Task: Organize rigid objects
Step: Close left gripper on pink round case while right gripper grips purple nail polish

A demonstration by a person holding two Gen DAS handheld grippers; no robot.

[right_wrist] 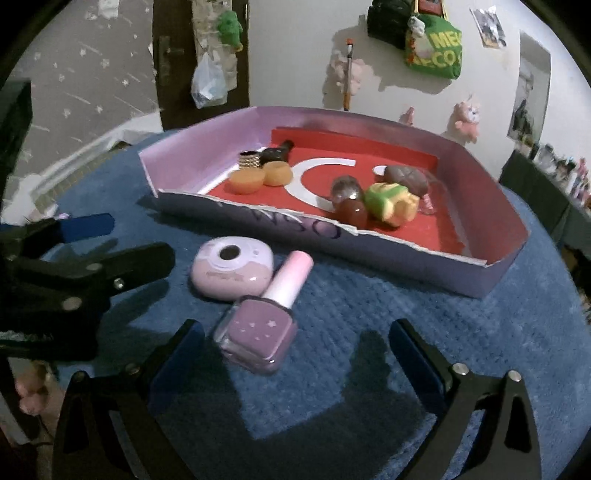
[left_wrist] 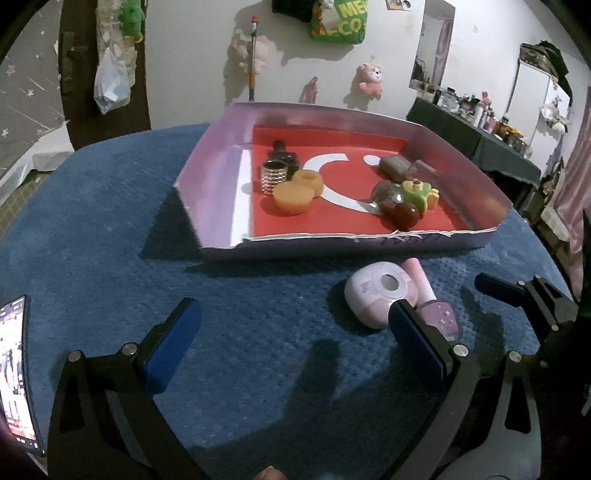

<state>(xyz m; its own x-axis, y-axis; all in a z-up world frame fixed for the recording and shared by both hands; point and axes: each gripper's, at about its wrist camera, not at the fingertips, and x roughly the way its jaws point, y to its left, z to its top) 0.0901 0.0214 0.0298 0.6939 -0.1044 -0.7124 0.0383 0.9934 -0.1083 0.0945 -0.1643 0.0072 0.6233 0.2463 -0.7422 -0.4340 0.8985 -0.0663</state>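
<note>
Currently both my grippers, left gripper (left_wrist: 291, 325) and right gripper (right_wrist: 295, 345), fingers wide, empty. Risk: nail polish bottle (right_wrist: 258, 332) touches pink case (right_wrist: 232, 266); careless closing may nudge case or roll bottle short of tray (right_wrist: 369, 242).

A white wall (left_wrist: 207, 74) runs across from 10 to 2 o'clock, hung with plush toys (left_wrist: 371, 77) and a green bag (left_wrist: 338, 18). At 10 o'clock — a dark door (right_wrist: 173, 62). At 3 o'clock, a dark-covered side table (left_wrist: 476, 140) crowded with bottles. Blue textured cloth (left_wrist: 110, 221) below — dim light.
</note>
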